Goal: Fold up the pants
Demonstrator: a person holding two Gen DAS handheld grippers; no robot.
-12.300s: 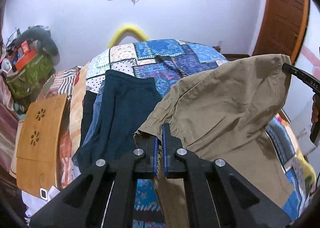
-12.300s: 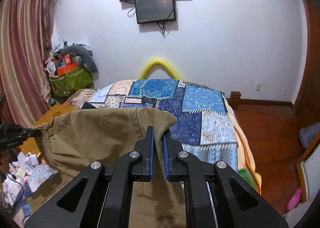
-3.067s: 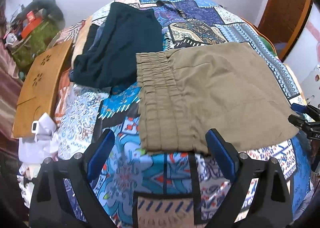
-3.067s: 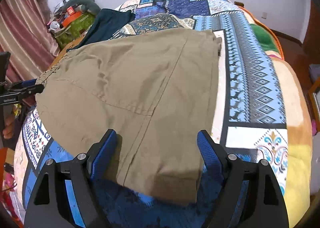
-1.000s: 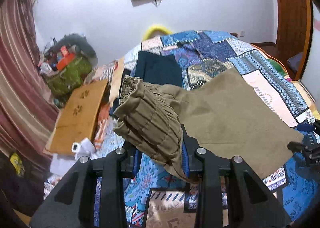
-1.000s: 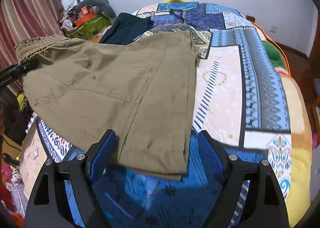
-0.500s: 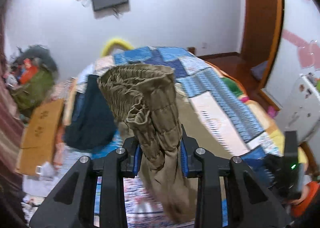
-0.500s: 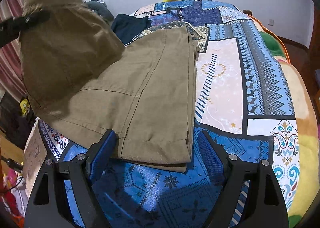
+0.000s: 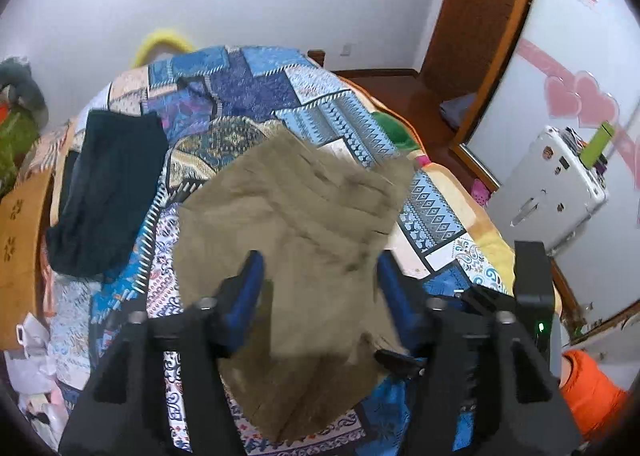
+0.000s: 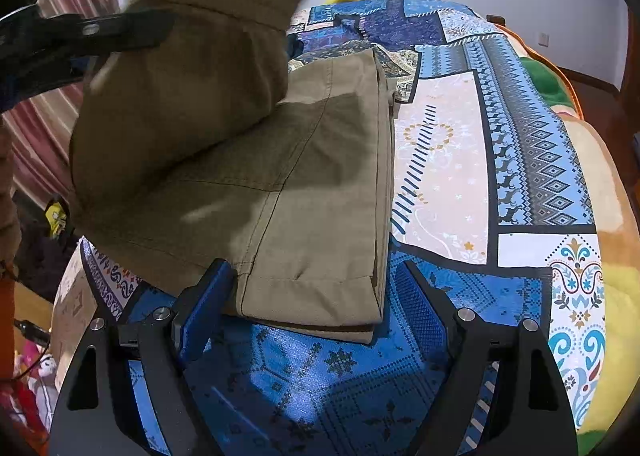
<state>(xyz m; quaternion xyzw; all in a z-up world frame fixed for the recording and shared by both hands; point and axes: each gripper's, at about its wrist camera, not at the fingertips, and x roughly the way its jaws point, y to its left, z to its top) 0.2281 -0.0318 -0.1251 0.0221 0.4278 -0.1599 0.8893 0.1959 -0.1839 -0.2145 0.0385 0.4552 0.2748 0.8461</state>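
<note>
My left tongs (image 9: 318, 288) were opening, pads apart, with the khaki pants (image 10: 304, 184) loose between them, waistband end folding over toward the hems. My right tongs (image 10: 316, 296) stood wide apart, gripping nothing, at the hem edge near the bed (image 10: 520, 160) edge. Bare quilt lay right of the pants.

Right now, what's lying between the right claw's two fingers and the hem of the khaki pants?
Only bare blue patterned bedspread, as the right wrist view shows. The right claw is open, just short of the khaki pants.
</note>
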